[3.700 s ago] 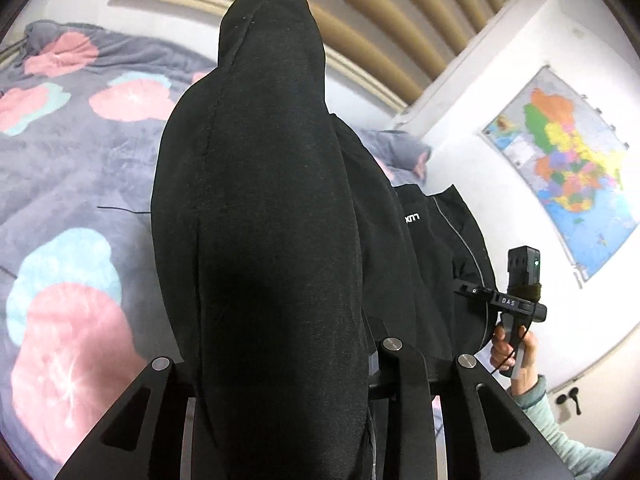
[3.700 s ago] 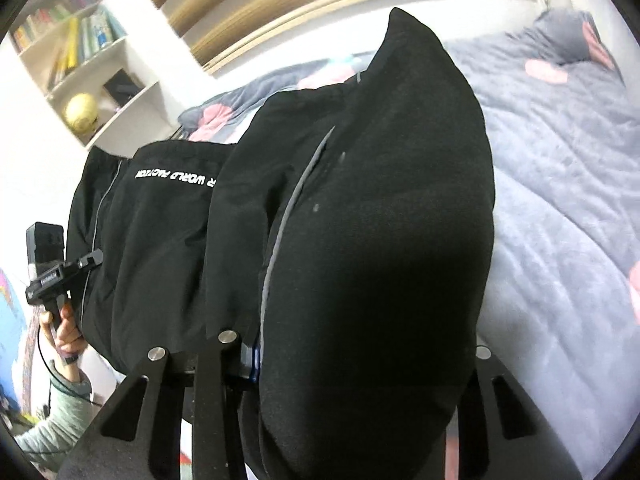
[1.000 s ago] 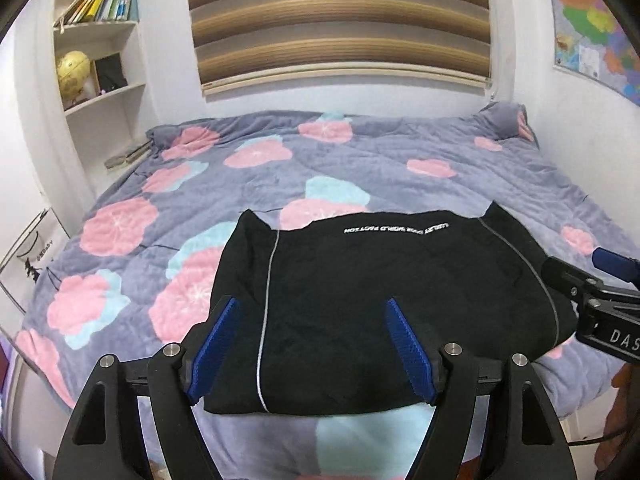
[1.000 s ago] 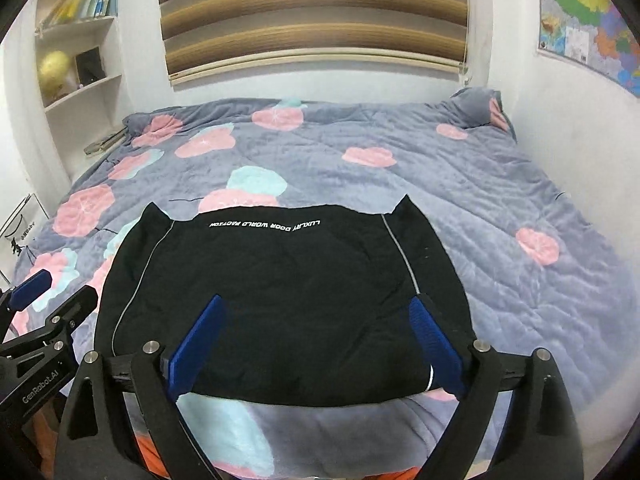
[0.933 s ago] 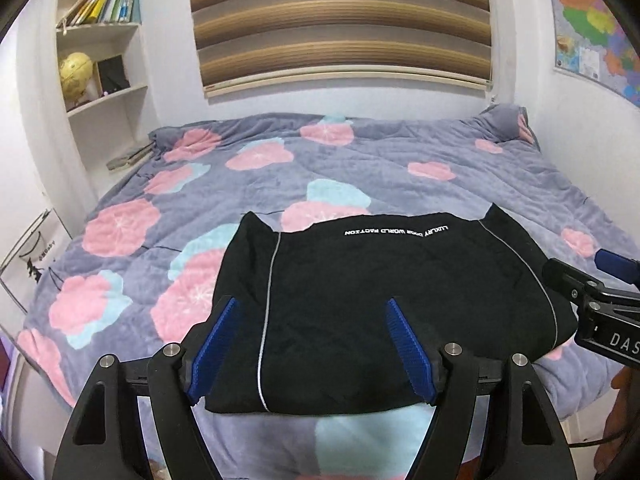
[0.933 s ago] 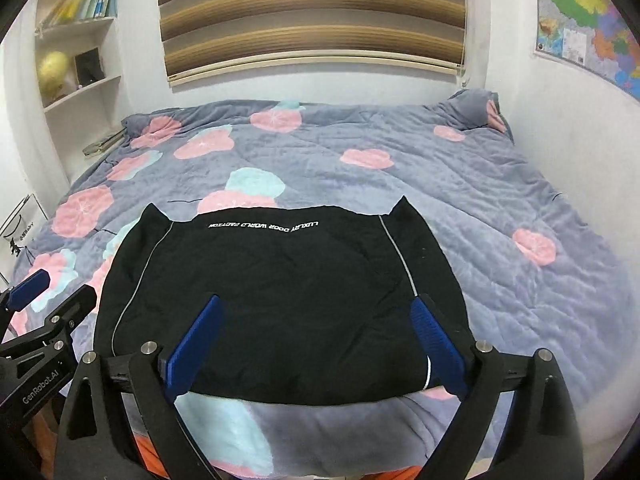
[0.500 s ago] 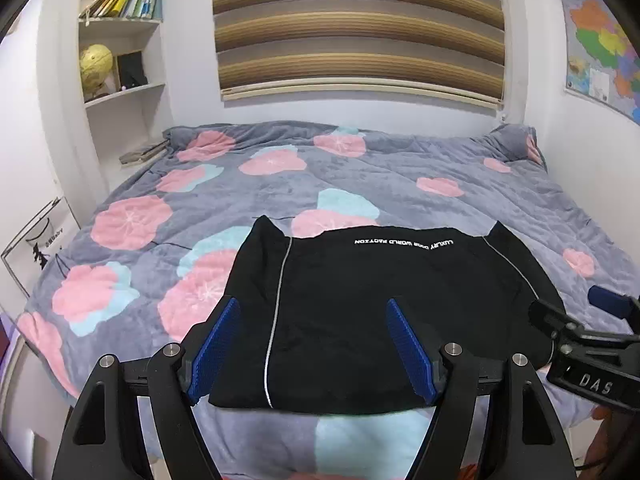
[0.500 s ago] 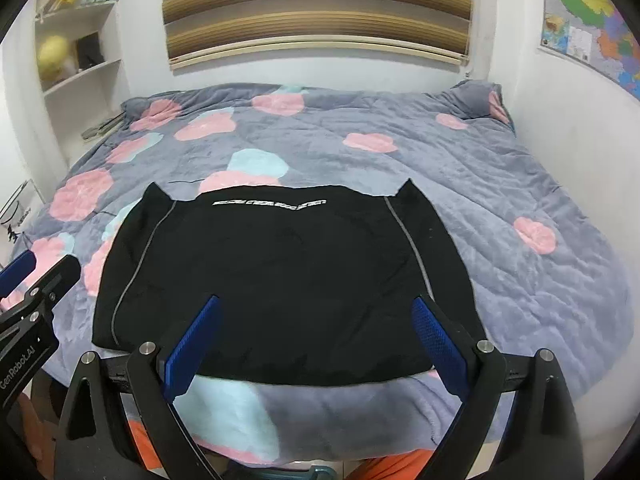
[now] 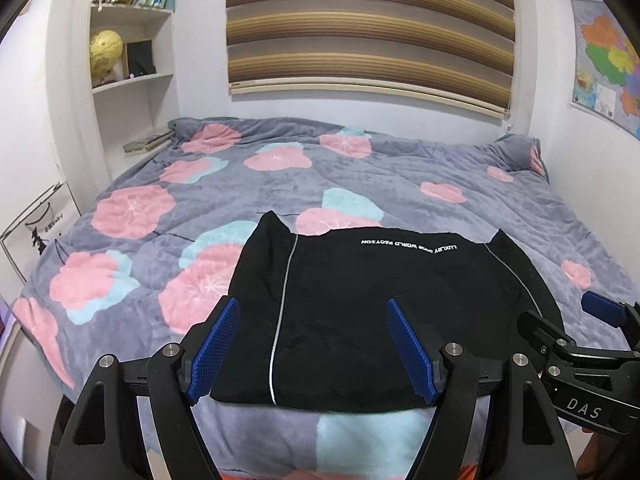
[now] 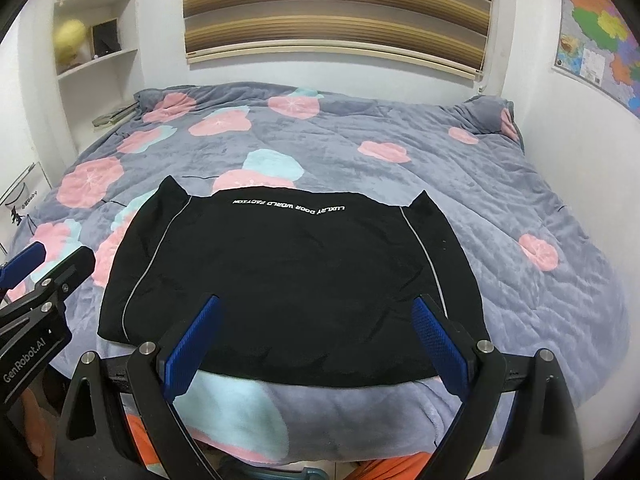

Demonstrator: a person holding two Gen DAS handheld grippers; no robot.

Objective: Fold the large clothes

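Note:
A black garment (image 9: pixel 384 300) with grey piping and white lettering lies folded flat near the front edge of the bed; it also shows in the right wrist view (image 10: pixel 292 276). My left gripper (image 9: pixel 312 316) is open and empty, held back from the bed above the garment's near edge. My right gripper (image 10: pixel 316 312) is open and empty, likewise above the near edge. The right gripper shows at the right of the left wrist view (image 9: pixel 580 344). The left gripper shows at the left of the right wrist view (image 10: pixel 40 272).
The bed has a grey quilt with pink and blue flowers (image 9: pixel 168 208). White shelves with a globe (image 9: pixel 105 46) and books stand at the left. A striped blind (image 9: pixel 368 28) hangs behind the bed. A map (image 9: pixel 608 64) hangs on the right wall.
3.7 s ago both grippers were shut on the hanging garment. Now it lies folded on the bed and both are open. Over the last second both have drawn back and up.

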